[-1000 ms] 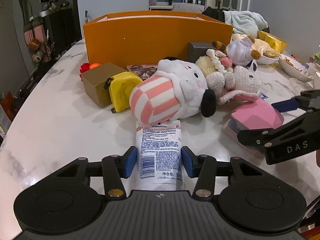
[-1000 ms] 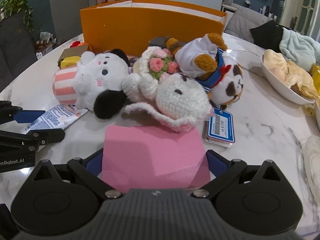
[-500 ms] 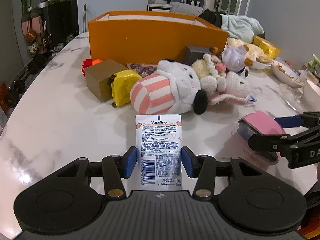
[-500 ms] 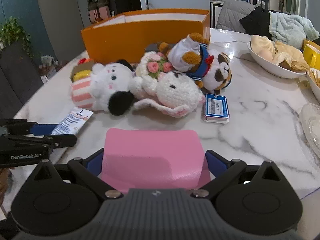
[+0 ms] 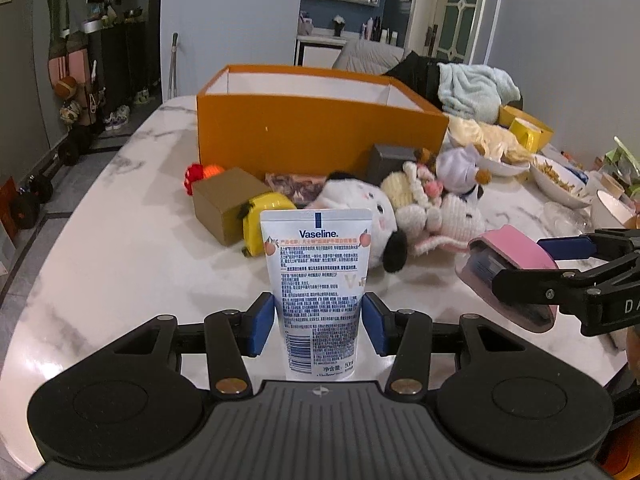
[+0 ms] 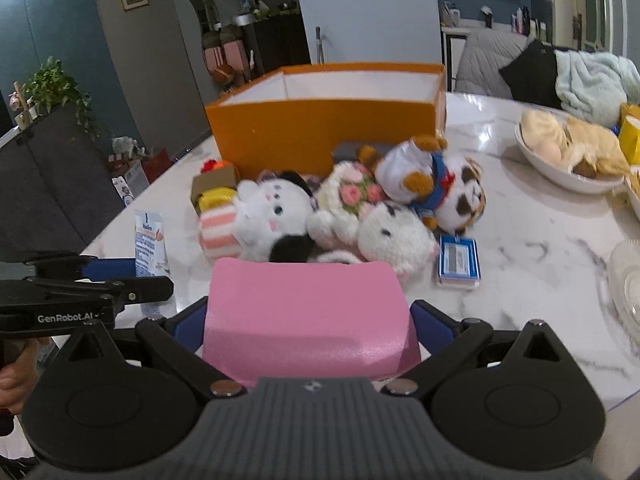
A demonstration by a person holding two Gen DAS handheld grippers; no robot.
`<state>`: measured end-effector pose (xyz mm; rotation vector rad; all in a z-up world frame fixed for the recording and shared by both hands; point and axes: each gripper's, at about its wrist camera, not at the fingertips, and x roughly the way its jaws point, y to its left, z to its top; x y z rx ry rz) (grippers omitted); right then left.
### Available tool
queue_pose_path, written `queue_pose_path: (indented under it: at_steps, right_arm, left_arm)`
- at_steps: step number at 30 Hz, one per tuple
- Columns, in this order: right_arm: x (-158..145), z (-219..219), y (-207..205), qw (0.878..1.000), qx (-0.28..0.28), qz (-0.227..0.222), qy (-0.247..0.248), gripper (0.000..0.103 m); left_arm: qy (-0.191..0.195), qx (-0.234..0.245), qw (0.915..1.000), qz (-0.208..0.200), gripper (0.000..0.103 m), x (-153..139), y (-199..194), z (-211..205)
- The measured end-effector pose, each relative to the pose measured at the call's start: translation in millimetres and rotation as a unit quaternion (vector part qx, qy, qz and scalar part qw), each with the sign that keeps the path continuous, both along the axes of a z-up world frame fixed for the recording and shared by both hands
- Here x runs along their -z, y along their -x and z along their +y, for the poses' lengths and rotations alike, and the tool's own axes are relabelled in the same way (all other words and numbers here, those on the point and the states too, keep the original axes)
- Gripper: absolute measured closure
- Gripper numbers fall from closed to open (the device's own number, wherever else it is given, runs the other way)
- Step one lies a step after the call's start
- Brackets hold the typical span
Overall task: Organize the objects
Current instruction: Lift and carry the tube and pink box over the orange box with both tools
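Note:
My left gripper is shut on a white Vaseline tube, which hangs above the marble table. My right gripper is shut on a pink case, also lifted off the table. The same pink case shows at the right of the left wrist view, and the tube at the left of the right wrist view. An open orange box stands at the back of the table, its white inside empty as far as I can see. Soft toys lie in a heap in front of it.
A brown cardboard box, a yellow toy and a grey box sit near the orange box. A blue card lies right of the plush heap. Bowls of food and a glass plate crowd the right side.
Both grippers have risen and drawn back from the plush heap, carrying the tube and the pink case off the table. The open top of the orange box has come into sight.

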<state>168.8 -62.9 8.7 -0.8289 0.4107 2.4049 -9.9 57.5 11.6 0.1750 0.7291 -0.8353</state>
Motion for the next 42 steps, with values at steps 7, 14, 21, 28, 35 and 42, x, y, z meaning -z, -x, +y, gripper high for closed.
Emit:
queue_pose_path:
  at_steps: [7, 14, 21, 28, 35, 42]
  right_arm:
    - [-13.2, 0.4, 5.8, 1.000, -0.001, 0.011, -0.007, 0.002]
    - [-28.8, 3.3, 13.6, 1.000, -0.006, 0.018, -0.019, 0.002]
    - [-70.0, 30.4, 34.7, 0.998, -0.012, 0.043, -0.034, 0.002]
    - [-126.9, 105.5, 90.3, 0.998, -0.012, 0.059, -0.033, 0.002]
    - [-110.0, 192.3, 166.7, 1.000, 0.000, 0.000, 0.010, 0.002]
    - [-48.4, 238.0, 225.2, 0.992, -0.007, -0.120, 0.033, 0.002]
  left_arm:
    - [0.011, 0.008, 0.9998, -0.015, 0.047, -13.0, -5.7, 0.7]
    - [0.009, 0.018, 0.9990, -0.039, 0.047, -28.2, -10.8, -6.6]
    - [0.045, 0.042, 0.9966, -0.055, 0.047, -76.6, -47.0, -31.3]
    - [0.039, 0.059, 0.9943, -0.080, 0.047, -125.6, -122.2, -102.5]
    - [-0.034, 0.053, 0.9980, -0.007, 0.047, -101.1, -219.4, -192.3]
    - [-0.131, 0.068, 0.9882, 0.041, 0.047, -39.1, -257.7, -246.4]
